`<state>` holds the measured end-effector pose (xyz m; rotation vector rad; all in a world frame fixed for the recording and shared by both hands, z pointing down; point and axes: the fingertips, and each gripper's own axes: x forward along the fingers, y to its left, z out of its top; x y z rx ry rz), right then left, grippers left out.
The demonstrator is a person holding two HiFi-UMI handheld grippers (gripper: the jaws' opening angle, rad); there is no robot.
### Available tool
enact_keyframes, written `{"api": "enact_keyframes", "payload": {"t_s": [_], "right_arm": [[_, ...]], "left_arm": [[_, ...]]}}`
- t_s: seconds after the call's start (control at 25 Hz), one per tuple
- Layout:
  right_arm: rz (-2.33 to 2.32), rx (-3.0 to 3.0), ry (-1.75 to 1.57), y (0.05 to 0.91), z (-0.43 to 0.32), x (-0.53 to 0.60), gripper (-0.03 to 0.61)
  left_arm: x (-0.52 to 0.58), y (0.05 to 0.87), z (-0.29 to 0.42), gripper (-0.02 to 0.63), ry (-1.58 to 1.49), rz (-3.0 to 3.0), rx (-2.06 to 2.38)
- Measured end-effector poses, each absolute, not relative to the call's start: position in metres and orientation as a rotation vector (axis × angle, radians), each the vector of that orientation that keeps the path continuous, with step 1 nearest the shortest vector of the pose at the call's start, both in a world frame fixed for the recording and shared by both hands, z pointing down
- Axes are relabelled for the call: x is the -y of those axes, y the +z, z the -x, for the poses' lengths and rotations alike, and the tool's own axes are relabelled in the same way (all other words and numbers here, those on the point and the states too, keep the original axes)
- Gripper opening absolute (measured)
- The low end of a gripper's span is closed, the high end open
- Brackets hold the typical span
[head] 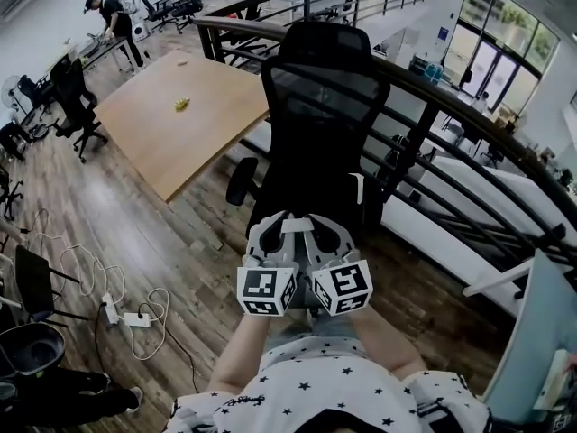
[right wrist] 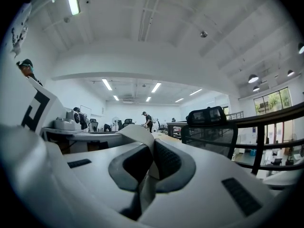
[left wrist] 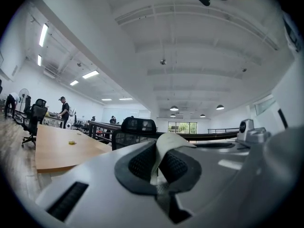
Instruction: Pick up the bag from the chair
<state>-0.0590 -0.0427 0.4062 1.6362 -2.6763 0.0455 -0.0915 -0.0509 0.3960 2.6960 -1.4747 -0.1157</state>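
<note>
Cannot tell where the bag lies: not made out in any view, with the seat of the black mesh-backed office chair [head: 320, 106] covered in the head view by both grippers. Held side by side just in front of that seat, with marker cubes turned back toward a white star-printed shirt [head: 334, 391]. On the left gripper [head: 273, 233], jaws pressed together, closed along a pale seam, with the chair's headrest rising beyond them. On the right gripper [head: 329, 234], jaws likewise pressed together along the same kind of pale seam, with the chair back off to the right.

Behind the chair, a dark curved metal railing [head: 433, 88] sweeping across the upper right. To the chair's left, a light wooden table [head: 153, 142] with a small yellow object [head: 181, 105] near its middle. Underfoot, brown wood-plank floor [head: 194, 242], with a white power strip [head: 135, 318] and looping pale cables lying at the lower left. Far off at the upper left, a person in dark clothes [head: 115, 21] bent over a desk.
</note>
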Motion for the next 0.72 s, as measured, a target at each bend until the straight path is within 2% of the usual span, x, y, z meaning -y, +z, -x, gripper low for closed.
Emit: {"api": "enact_keyframes", "payload": {"t_s": [0.32,0.72], "right_arm": [[-1.602,2.711,-0.015,0.368,0.055,0.031,-0.002],[-1.661,2.692,-0.022,0.361,0.041,0.022,-0.003]], "left_arm": [[0.042,0.360,0.087,0.011,-0.201,-2.696,1.482],[0.034,0.354,0.072,0.011,-0.211,-2.736,1.423]]}}
